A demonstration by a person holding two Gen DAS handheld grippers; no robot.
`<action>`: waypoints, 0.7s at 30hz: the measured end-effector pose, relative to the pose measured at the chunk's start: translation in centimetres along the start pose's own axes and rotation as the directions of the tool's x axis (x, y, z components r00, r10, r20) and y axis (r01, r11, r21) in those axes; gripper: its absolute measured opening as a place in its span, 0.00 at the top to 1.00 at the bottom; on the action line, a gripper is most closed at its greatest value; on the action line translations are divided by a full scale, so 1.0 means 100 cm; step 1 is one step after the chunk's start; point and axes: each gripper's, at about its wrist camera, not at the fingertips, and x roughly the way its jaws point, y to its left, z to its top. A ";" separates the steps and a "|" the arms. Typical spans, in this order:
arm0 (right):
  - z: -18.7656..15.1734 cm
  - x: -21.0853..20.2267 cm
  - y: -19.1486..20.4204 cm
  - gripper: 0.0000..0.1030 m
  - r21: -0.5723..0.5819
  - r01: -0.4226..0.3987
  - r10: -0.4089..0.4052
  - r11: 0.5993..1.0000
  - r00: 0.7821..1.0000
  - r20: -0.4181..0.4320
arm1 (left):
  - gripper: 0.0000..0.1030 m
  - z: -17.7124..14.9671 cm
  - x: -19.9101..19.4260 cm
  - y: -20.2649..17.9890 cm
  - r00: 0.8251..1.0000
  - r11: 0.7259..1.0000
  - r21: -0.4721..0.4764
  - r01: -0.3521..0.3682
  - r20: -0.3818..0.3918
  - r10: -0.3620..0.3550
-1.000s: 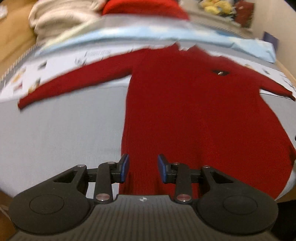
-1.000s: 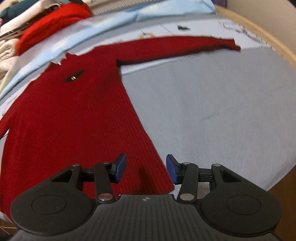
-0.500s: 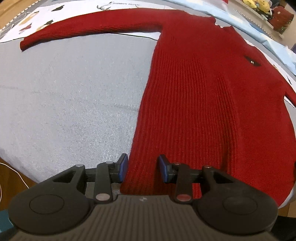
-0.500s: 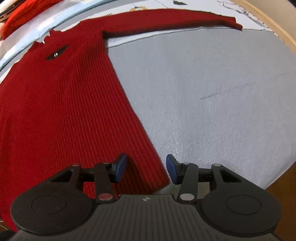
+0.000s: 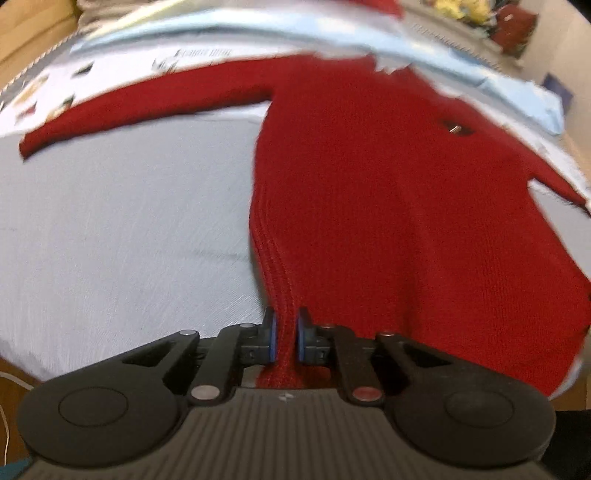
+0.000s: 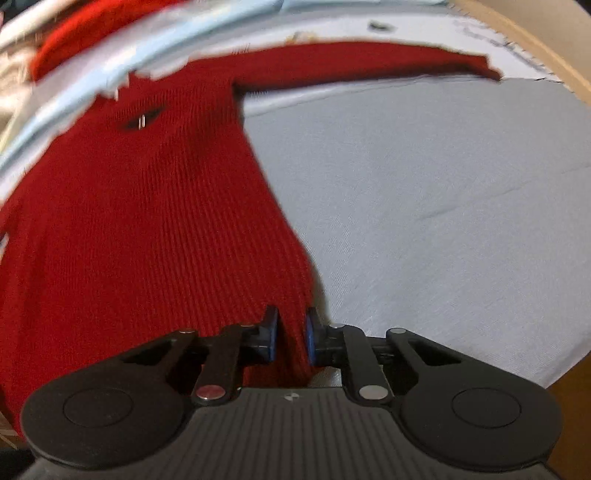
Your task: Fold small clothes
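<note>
Left wrist view: left gripper (image 5: pixel 283 339) jaws pinch red sweater (image 5: pixel 388 206) hem corner; right gripper (image 6: pixel 290 341) likewise, opposite corner.

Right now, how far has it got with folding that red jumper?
Barely begun. Done: the red sweater lies spread flat on the grey cloth, sleeves out. In hand: left gripper and right gripper each pinch a bottom hem corner. Left: every fold.

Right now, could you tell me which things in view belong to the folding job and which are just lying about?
In the job:
red sweater, spread on the grey sheet
left gripper, shut on its hem corner
right gripper, shut on the other hem corner

Lying about:
light blue cloth
second red garment
yellow items, too blurred to identify
</note>
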 end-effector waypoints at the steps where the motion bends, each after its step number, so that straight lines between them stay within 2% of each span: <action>1: 0.001 -0.008 -0.009 0.95 0.023 0.002 -0.003 1.000 1.000 0.016 | 0.90 -0.001 -0.010 -0.002 1.000 1.000 0.009 0.012 0.020 -0.013; 4: -0.001 -0.025 -0.032 0.95 0.093 -0.043 0.041 0.995 0.999 0.032 | 0.90 -0.006 -0.033 -0.008 0.999 0.999 0.038 0.024 0.038 -0.025; 7: -0.009 -0.033 -0.033 0.95 0.032 -0.030 0.029 0.999 0.999 0.022 | 0.91 -0.015 -0.045 -0.001 1.000 0.999 0.026 -0.020 0.001 0.020; 10: -0.016 -0.035 -0.032 0.95 0.013 -0.026 0.026 1.000 0.999 -0.031 | 0.91 -0.020 -0.045 0.013 0.998 0.999 -0.008 -0.041 -0.048 0.040; 13: -0.025 -0.029 -0.036 0.94 0.030 0.002 0.001 1.000 0.994 -0.106 | 0.89 -0.023 -0.036 0.017 0.994 1.000 -0.014 -0.011 -0.106 0.010; 14: -0.025 -0.026 -0.033 0.93 0.020 0.017 -0.015 1.000 0.994 -0.109 | 0.89 -0.019 -0.035 0.016 0.994 1.000 -0.019 -0.021 -0.104 0.019; 17: -0.023 -0.037 -0.019 0.89 -0.021 0.057 -0.058 0.998 0.998 -0.016 | 0.89 -0.015 -0.040 0.005 0.997 0.997 0.041 -0.067 -0.032 0.068; 19: -0.023 -0.043 -0.009 0.78 -0.042 0.026 -0.025 0.999 0.999 0.028 | 0.84 -0.015 -0.043 -0.006 0.999 0.997 0.063 -0.040 -0.001 0.040; 21: -0.021 -0.039 0.000 0.64 -0.083 -0.016 0.020 0.996 0.999 0.042 | 0.80 -0.017 -0.036 -0.013 1.000 0.998 0.060 0.001 -0.025 0.000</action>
